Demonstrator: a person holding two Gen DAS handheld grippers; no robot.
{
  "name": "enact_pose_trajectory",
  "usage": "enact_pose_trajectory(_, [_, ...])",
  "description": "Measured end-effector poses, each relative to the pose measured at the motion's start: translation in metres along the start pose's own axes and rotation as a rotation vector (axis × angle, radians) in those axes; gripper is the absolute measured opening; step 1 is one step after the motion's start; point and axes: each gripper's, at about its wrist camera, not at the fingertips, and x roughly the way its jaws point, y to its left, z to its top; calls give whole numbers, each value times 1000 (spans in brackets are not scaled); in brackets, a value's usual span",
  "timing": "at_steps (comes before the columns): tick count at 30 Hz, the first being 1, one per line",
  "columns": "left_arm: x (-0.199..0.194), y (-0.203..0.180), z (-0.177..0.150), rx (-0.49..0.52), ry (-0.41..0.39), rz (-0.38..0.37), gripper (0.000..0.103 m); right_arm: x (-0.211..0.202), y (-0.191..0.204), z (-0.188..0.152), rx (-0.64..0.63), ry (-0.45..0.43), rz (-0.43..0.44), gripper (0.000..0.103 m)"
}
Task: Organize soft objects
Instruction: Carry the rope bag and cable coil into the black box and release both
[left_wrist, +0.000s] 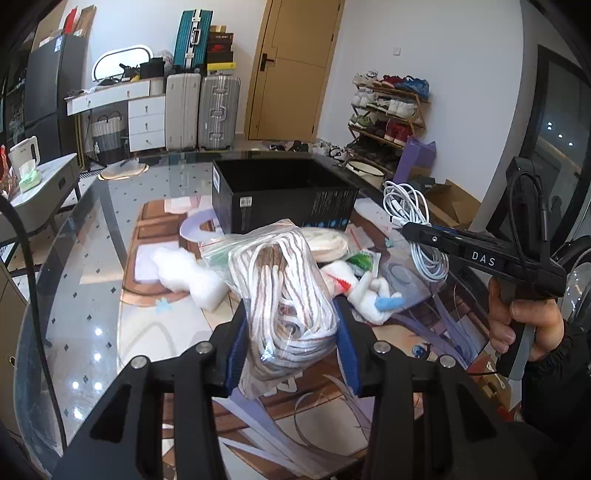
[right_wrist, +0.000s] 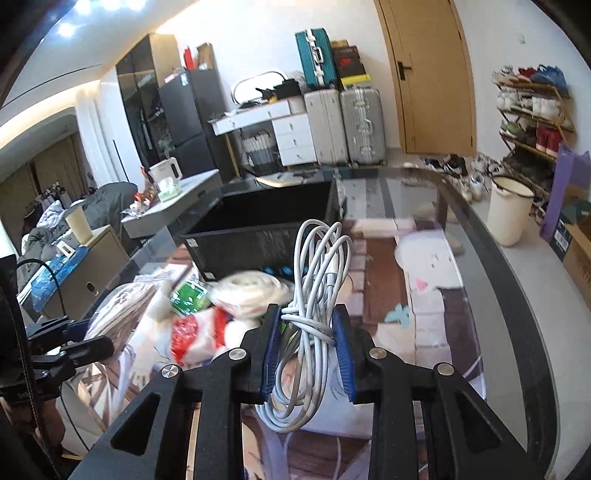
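On the glass tabletop (left_wrist: 85, 266) we log 1 open black box (left_wrist: 284, 199) toward the far edge, its front wall carrying a white barcode label with print too small to read. Between the box and us lies a heap: white padding (left_wrist: 184, 275), a coil of cream rope (left_wrist: 327, 242), a green-and-red packet (left_wrist: 360, 264) and a white plush toy (left_wrist: 373, 299) with a blue part.

Item 1: a clear zip bag of white-and-brown cord (left_wrist: 284, 306), crinkled and glossy, raised above the near edge and clamped between the blue pads of our left gripper (left_wrist: 291, 347).

Item 2: a coiled white charging cable (right_wrist: 314, 306), loops tied at the waist, pinched in our right gripper (right_wrist: 306, 347) in front of the box. That tool's body reads "DAS" in the left wrist view.
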Motion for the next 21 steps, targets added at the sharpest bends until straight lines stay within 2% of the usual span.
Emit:
enact_pose_trajectory(12, [5,4,39,6,-85,31,42,-8,11,32,-35,-73,43,28])
enact_pose_trajectory(21, [34,15,73,0,-61,14,42,20,13,64,-37,-49,76,28])
